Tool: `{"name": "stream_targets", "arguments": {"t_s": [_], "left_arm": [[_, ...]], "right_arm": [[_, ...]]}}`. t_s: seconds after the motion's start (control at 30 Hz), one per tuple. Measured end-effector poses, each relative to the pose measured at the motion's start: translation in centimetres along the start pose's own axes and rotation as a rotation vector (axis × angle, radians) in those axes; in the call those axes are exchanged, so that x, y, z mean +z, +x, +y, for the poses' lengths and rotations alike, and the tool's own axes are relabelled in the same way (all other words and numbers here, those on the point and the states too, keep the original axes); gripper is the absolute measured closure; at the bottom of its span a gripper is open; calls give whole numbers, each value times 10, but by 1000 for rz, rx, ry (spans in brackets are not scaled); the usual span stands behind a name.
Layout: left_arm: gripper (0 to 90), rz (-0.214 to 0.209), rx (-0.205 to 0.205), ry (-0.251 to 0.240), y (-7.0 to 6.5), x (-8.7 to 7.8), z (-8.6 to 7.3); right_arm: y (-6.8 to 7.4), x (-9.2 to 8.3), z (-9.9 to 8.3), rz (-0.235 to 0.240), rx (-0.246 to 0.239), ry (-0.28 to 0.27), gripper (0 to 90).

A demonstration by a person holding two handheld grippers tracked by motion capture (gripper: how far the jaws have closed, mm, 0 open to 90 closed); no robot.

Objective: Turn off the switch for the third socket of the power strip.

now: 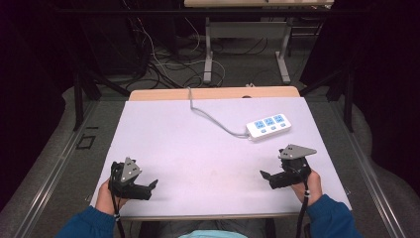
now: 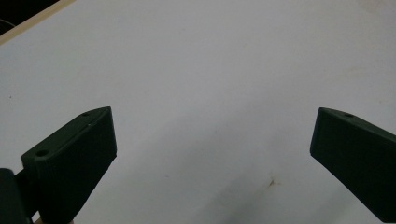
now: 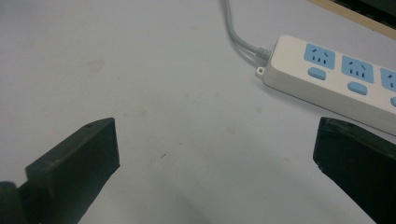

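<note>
Both tools, left tool [image 1: 148,187] and right tool [image 1: 270,177], gape wide, empty.

The right gripper [image 3: 215,163] is seen with its jaws spread wide above the white table surface [image 3: 140,70]. A white power strip [image 3: 327,79] with blue sockets is laid just beyond, its grey cord [image 3: 236,32] attached.
</note>
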State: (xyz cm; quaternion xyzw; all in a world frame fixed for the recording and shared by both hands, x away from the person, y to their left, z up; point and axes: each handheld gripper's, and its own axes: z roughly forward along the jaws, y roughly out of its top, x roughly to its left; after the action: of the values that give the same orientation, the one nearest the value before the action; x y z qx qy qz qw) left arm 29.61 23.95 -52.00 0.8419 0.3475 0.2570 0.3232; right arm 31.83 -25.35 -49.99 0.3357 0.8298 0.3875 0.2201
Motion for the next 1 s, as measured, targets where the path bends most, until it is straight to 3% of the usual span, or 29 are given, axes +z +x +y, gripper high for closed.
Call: {"name": "stream_targets", "arguments": {"t_s": [0.03,0.23,0.53,0.73,1.0], "left_arm": [[3,0,0,2,0,0,0],[3,3,-1,-1,0,1,0],[3,1,-5,2,0,1,0],[3,-2,-7,2,0,1,0],[4,3,-3,6,0,1,1]], "right_arm": [[2,-1,-1,-8,17,-1,0],[6,-6,-6,-9,4,-4,0],[10,-10,-14,17,-5,8,0],[15,-16,-19,25,15,11,0],[17,-17,-21,26,-6,21,0]]}}
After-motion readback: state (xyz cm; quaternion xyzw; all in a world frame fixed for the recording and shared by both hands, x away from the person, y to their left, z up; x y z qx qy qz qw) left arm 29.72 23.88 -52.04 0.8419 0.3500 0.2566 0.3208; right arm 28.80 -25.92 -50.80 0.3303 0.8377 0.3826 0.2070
